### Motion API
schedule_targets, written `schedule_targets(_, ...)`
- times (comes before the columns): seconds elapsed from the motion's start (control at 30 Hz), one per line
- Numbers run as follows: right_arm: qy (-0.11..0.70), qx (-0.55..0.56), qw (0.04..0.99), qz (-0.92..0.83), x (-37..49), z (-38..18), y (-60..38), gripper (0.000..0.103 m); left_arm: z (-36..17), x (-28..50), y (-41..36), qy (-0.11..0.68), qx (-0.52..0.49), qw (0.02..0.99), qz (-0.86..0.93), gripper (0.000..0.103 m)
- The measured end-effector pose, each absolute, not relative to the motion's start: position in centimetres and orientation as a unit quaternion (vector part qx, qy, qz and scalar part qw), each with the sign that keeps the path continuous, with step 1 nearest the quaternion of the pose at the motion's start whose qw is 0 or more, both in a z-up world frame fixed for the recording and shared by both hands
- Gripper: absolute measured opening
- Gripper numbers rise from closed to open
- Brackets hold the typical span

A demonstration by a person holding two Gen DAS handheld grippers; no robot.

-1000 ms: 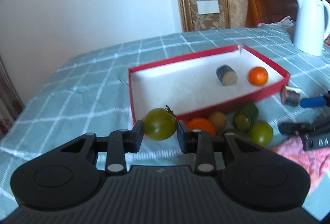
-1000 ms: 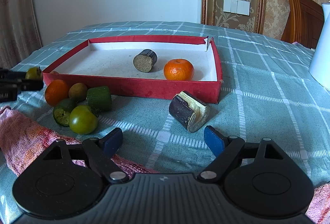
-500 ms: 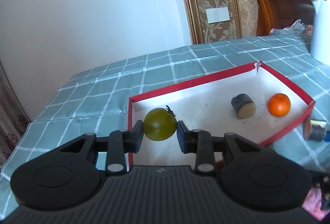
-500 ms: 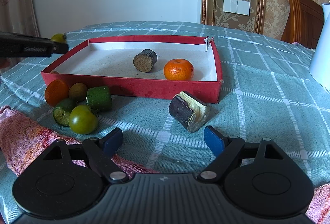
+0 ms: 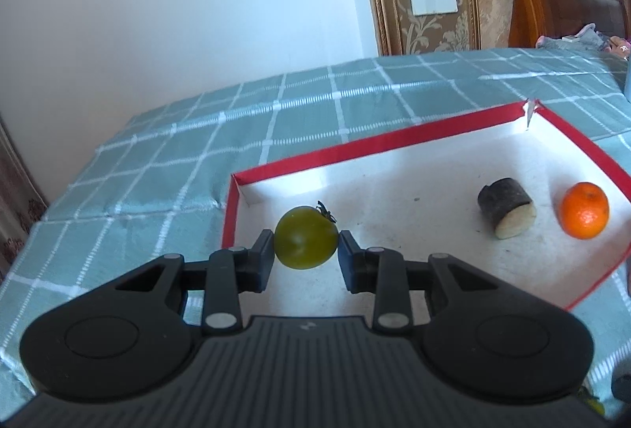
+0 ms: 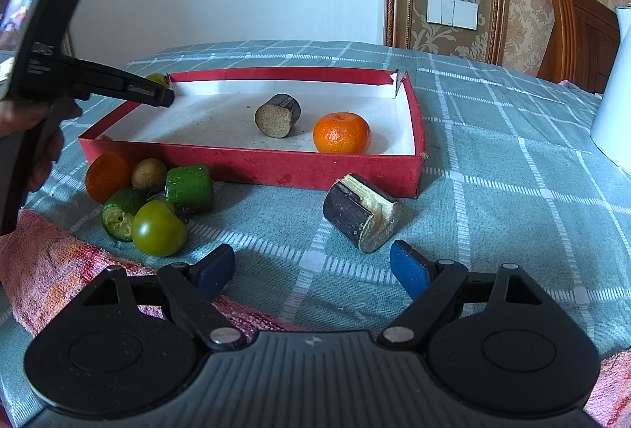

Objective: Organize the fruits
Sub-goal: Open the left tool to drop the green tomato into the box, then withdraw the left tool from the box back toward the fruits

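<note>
Tomato (image 5: 304,237) update: left gripper (image 5: 304,250), clamped on it, has carried it from the tabletop pile to above the red tray's (image 5: 394,142) near-left corner. Drop-off looks next. Right gripper (image 6: 311,268) idle, jaws apart, empty, near cut cane piece (image 6: 361,211).

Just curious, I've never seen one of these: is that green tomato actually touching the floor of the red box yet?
Apart. In the left wrist view the green tomato hangs pinched in the left hand-held gripper, with white box floor visible beneath it.
</note>
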State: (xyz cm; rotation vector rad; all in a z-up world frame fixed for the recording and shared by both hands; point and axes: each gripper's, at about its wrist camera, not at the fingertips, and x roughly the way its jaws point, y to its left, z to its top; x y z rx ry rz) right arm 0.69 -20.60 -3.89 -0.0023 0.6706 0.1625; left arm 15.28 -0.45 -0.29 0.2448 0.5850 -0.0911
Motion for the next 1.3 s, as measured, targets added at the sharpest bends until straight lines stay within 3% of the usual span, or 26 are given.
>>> schedule_targets(0.43, 0.329, -0.002, 0.941, 0.08, 0.7, -3.9, -20.6, 0.086, -1.4, 16.5, -0.5, 0.314, 0.121, 0.941, -0.043, 0.032)
schedule_targets(0.5, 0.329, -0.002, 0.941, 0.08, 0.7, -3.9, -20.6, 0.086, -1.4, 16.4, -0.5, 0.312, 0.122, 0.941, -0.036, 0.039)
schedule_targets(0.57, 0.329, -0.001, 0.941, 0.08, 0.7, -3.9, -20.6, 0.086, -1.4, 16.2, -0.3, 0.313, 0.12, 0.942, -0.032, 0.056)
schedule_targets(0.67, 0.329, -0.002, 0.941, 0.079, 0.7, -3.9, -20.6, 0.086, -1.3, 15.4, 0.2, 0.312, 0.113, 0.943, -0.034, 0.068)
schedule_targets(0.9, 0.329, -0.002, 0.941, 0.079, 0.7, -3.9, -20.6, 0.086, 0.1, 11.9, 1.6, 0.292, 0.074, 0.952, -0.05, 0.075)
schedule_targets(1.0, 0.329, -0.002, 0.941, 0.079, 0.8, -3.9, -20.6, 0.086, 0.7, 9.4, 1.7, 0.261, 0.078, 0.961, -0.042, 0.089)
schedule_targets(1.3, 0.329, -0.003, 0.941, 0.079, 0.8, -4.0, -20.6, 0.086, 0.0, 3.6, 4.3, 0.239, 0.054, 0.969, -0.031, 0.094)
